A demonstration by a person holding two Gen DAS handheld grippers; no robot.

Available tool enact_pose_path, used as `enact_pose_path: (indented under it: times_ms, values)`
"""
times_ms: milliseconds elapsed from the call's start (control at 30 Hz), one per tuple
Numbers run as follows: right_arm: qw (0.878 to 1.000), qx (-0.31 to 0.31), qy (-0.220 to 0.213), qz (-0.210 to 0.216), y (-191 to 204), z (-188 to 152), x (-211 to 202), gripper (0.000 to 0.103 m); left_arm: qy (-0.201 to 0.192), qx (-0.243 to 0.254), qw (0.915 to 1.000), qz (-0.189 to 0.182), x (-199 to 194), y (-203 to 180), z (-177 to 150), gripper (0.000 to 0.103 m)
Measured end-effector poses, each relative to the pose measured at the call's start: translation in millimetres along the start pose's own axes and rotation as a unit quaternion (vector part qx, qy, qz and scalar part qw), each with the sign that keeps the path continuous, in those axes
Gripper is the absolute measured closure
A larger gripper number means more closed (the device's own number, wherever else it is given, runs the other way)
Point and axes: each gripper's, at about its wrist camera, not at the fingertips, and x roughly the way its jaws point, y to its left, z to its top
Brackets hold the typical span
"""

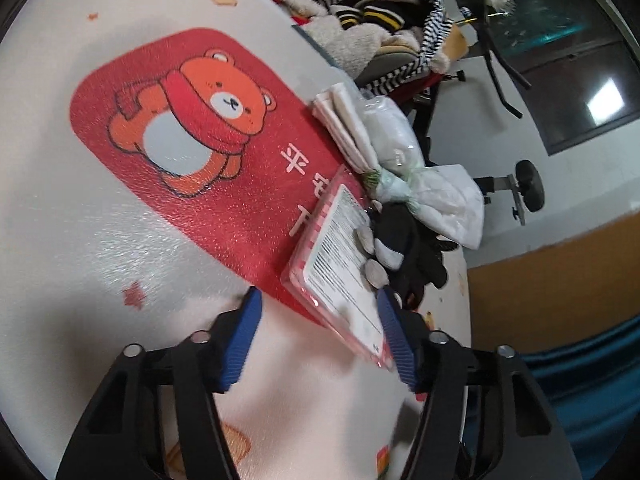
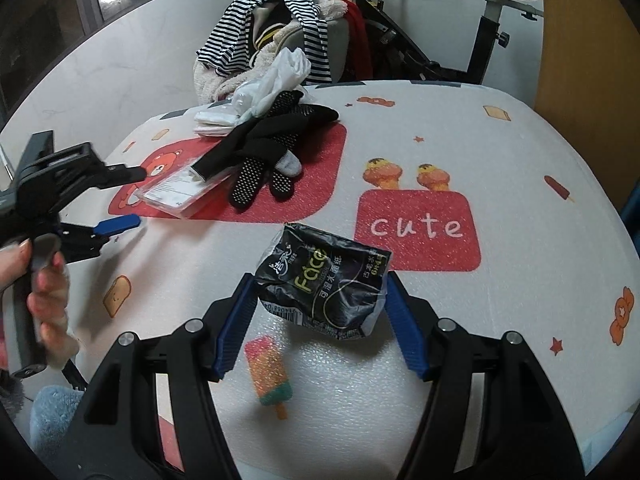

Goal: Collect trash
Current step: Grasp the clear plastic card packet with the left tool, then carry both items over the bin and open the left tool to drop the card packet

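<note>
Two grippers over a printed table cover (image 2: 500, 184) strewn with trash.

In the right wrist view we see the right gripper (image 2: 318, 312) clenched on a black tissue packet (image 2: 324, 284); only here does a hand (image 2: 38, 280) appear. In the left wrist view our left gripper (image 1: 320, 340) stands released, one finger beside a clear plastic package (image 1: 340, 256) under black gloves (image 1: 412, 248).

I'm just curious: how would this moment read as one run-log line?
left gripper: open, nearing clear plastic package | right gripper: shut on black tissue pack | stage: collecting
</note>
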Motion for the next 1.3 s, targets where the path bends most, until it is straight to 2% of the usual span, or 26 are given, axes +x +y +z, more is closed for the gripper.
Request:
enact_pose_path:
  times_ms: [100,167,233,267,367,533,700,833,933,1033,1167,1300]
  values:
    - [1.0,0.002,-0.001,0.0,-1.1,1.1,-0.9,0.038,0.002,0.001,0.9999,0.014,9.7,-1.4,3.3,0.058]
    - [1.0,0.004,-0.005,0.003,-1.4,3.1,-3.6,0.038,-0.001,-0.009,0.9997,0.023,12.1,2.0,6.1,0.072]
    - [1.0,0.006,-0.01,0.004,-0.6,5.6,-6.6,0.038,-0.001,-0.018,0.9995,0.024,10.7,6.6,8.5,0.075]
    - [1.0,0.006,-0.011,0.005,0.3,6.3,-7.9,0.038,-0.003,-0.02,0.9997,0.013,6.1,8.2,9.4,0.078]
    - [1.0,0.004,-0.016,0.008,2.8,7.8,-12.9,0.038,-0.022,0.027,0.9991,0.023,-11.3,-0.5,11.7,0.081]
    - [1.0,0.0,-0.02,0.011,7.2,7.9,-20.9,0.038,-0.057,0.122,0.9885,0.067,-49.1,-15.9,15.0,0.086]
    - [1.0,-0.002,-0.022,0.016,16.8,7.7,-28.7,0.038,-0.089,0.194,0.9701,0.114,-87.4,-25.8,17.1,0.088]
    - [0.999,-0.01,-0.026,0.021,28.8,7.5,-36.9,0.038,-0.097,0.243,0.9554,0.136,-107.4,-29.2,9.6,0.088]
    - [0.999,-0.018,-0.028,0.024,38.1,7.0,-43.5,0.038,-0.106,0.29,0.9386,0.154,-121.0,-33.7,-1.5,0.088]
    - [0.999,-0.024,-0.027,0.024,45.0,5.9,-47.5,0.038,-0.115,0.322,0.9259,0.162,-131.5,-36.7,-10.9,0.088]
    - [0.999,-0.029,-0.028,0.025,53.1,2.6,-53.0,0.039,-0.12,0.351,0.9142,0.163,-143.9,-36.6,-24.2,0.088]
    - [0.999,-0.029,-0.028,0.027,57.8,-1.7,-57.9,0.039,-0.121,0.397,0.8926,0.175,-147.7,-37.3,-46.3,0.088]
